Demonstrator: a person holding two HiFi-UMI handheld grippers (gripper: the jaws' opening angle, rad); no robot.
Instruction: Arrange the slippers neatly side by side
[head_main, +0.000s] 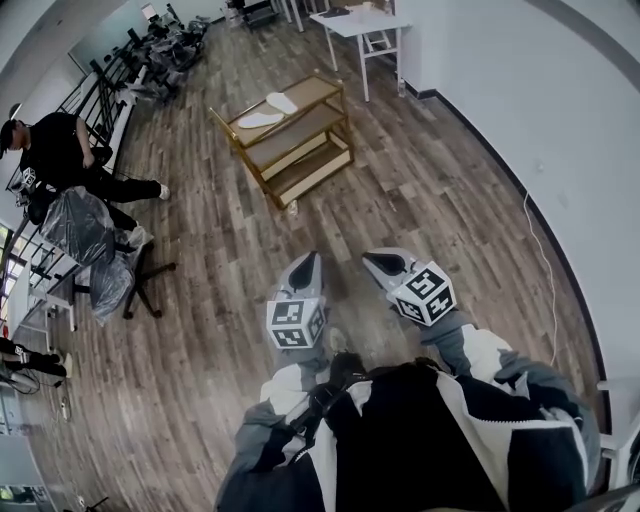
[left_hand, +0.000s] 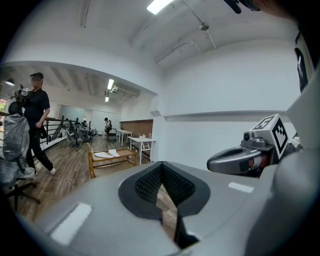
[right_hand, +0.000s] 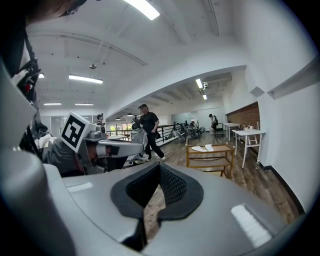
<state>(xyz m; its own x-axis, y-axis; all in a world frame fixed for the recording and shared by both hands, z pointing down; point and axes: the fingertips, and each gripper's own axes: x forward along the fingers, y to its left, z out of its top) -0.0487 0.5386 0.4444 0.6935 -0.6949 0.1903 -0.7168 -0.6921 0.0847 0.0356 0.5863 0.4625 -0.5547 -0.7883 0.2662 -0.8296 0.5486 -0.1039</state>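
Observation:
Two white slippers (head_main: 262, 120) (head_main: 282, 102) lie on the top of a low wooden shelf rack (head_main: 325, 105), splayed at an angle to each other, far ahead across the floor. The slippers (left_hand: 105, 154) show small in the left gripper view, and the slippers (right_hand: 199, 148) likewise in the right gripper view. My left gripper (head_main: 305, 265) and right gripper (head_main: 385, 262) are held close to the body, well short of the rack. Both are shut with nothing between the jaws. The left gripper (left_hand: 160, 185) and right gripper (right_hand: 159, 187) point toward the rack.
A white table (head_main: 360, 22) stands behind the rack by the right wall. A person in black (head_main: 70, 155) stands at the left next to plastic-covered chairs (head_main: 95, 240). A cable (head_main: 540, 250) runs along the wall base. Wooden floor lies between me and the rack.

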